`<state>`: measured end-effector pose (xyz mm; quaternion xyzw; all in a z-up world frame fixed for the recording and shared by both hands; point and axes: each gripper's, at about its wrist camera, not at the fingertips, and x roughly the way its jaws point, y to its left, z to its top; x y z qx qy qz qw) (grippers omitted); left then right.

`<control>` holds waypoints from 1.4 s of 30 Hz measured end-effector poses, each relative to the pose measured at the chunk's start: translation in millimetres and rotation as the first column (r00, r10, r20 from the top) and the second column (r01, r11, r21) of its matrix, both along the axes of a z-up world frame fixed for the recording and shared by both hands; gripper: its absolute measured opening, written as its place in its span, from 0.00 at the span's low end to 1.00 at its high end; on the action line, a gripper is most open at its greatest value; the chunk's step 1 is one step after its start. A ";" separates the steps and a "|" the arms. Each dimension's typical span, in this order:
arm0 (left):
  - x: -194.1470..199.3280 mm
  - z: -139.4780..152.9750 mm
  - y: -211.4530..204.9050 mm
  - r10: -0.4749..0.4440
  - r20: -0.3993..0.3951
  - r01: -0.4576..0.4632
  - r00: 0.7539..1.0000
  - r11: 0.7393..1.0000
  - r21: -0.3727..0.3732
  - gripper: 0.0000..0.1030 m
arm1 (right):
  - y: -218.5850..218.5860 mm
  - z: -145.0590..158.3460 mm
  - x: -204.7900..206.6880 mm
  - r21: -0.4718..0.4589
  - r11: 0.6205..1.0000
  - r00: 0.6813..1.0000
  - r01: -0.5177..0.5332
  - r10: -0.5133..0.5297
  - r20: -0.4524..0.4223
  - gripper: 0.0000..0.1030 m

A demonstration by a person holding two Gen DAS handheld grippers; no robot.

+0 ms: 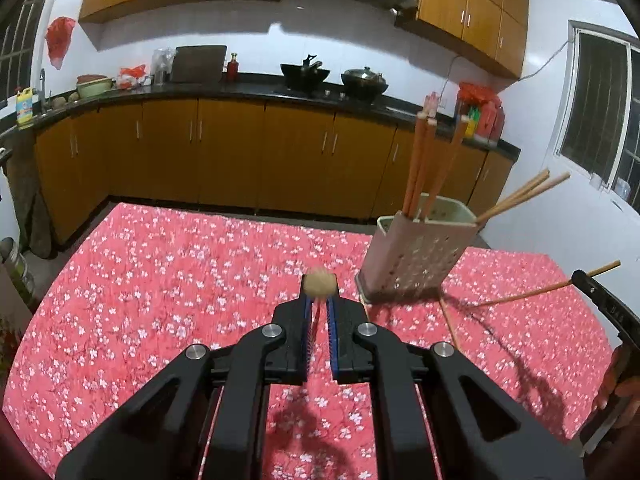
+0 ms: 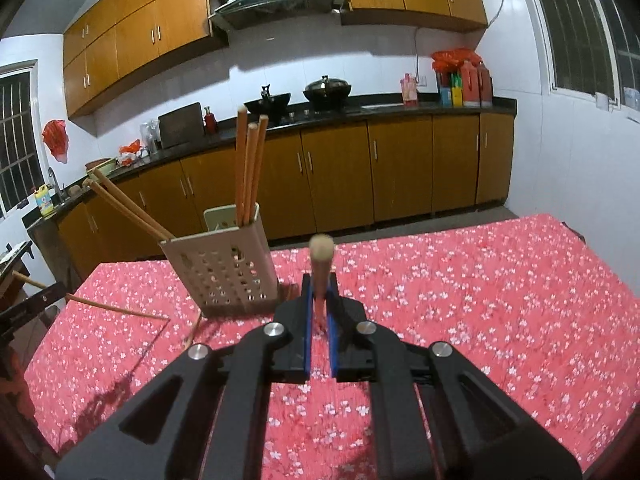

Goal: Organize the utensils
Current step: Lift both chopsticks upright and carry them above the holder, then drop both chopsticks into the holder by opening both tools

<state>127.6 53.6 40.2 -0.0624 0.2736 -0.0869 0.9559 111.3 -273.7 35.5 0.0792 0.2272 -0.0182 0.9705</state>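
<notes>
A perforated pale utensil holder (image 1: 416, 256) (image 2: 224, 268) stands on the red floral table (image 1: 160, 280) (image 2: 480, 300) with several chopsticks (image 1: 424, 164) (image 2: 248, 168) upright or leaning in it. My left gripper (image 1: 319, 300) is shut on a chopstick (image 1: 319, 285) pointing at the camera, left of the holder. My right gripper (image 2: 320, 300) is shut on a chopstick (image 2: 321, 260), right of the holder. The right gripper's chopstick also shows in the left wrist view (image 1: 540, 290), and the left gripper's chopstick shows in the right wrist view (image 2: 112, 307). One more chopstick (image 1: 450, 326) (image 2: 195, 330) lies on the table by the holder's base.
Kitchen counter (image 1: 240, 90) (image 2: 360, 114) with woks, bottles and a sink runs behind the table. Wooden cabinets stand below and above it. A window (image 2: 580, 32) is on the right wall.
</notes>
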 end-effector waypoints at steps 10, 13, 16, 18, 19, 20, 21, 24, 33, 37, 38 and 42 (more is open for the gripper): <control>-5.4 49.9 -17.5 -0.077 0.111 0.077 0.991 0.997 0.012 0.07 | 3.5 73.0 -9.0 0.029 0.996 0.980 -0.090 0.083 0.179 0.07; -9.8 69.7 -33.5 -0.117 0.160 0.117 0.980 0.993 0.007 0.07 | 7.2 95.4 -10.3 0.054 0.991 0.963 -0.125 0.108 0.246 0.07; -13.9 87.0 -44.0 -0.140 0.214 0.145 0.967 0.989 -0.006 0.07 | 13.3 113.6 -8.9 0.064 0.988 0.944 -0.141 0.114 0.310 0.07; -14.2 99.5 -54.0 -0.142 0.260 0.153 0.955 0.988 -0.023 0.07 | 17.1 121.7 -4.5 0.066 0.987 0.932 -0.144 0.113 0.346 0.07; -12.8 107.4 -59.5 -0.136 0.289 0.153 0.947 0.988 -0.035 0.07 | 20.3 125.7 -0.5 0.064 0.988 0.923 -0.138 0.105 0.371 0.07; -11.1 112.5 -61.4 -0.129 0.312 0.148 0.941 0.988 -0.039 0.07 | 21.4 127.5 1.6 0.066 0.989 0.918 -0.136 0.101 0.383 0.07; -8.7 118.1 -65.5 -0.113 0.337 0.135 0.935 0.990 -0.042 0.07 | 22.9 130.1 7.3 0.072 0.989 0.911 -0.133 0.093 0.403 0.07; 2.3 129.2 -72.0 -0.064 0.378 0.100 0.923 0.992 -0.076 0.07 | 25.3 131.0 22.0 0.074 0.991 0.901 -0.110 0.068 0.429 0.07; 42.5 114.1 -86.1 0.020 0.400 0.007 0.916 0.998 -0.065 0.07 | 33.3 106.1 75.2 0.056 0.995 0.929 -0.087 0.061 0.365 0.07; 52.2 98.3 -91.7 0.013 0.370 0.007 0.929 0.999 -0.054 0.07 | 38.6 95.3 83.9 0.043 0.994 0.938 -0.099 0.079 0.337 0.07; 54.8 94.4 -92.3 0.012 0.360 0.008 0.933 0.999 -0.053 0.07 | 39.7 92.8 85.0 0.040 0.994 0.940 -0.102 0.083 0.331 0.07; 62.4 86.2 -93.9 0.001 0.321 0.016 0.947 0.999 -0.051 0.07 | 44.9 83.6 91.2 0.040 0.991 0.951 -0.127 0.110 0.289 0.10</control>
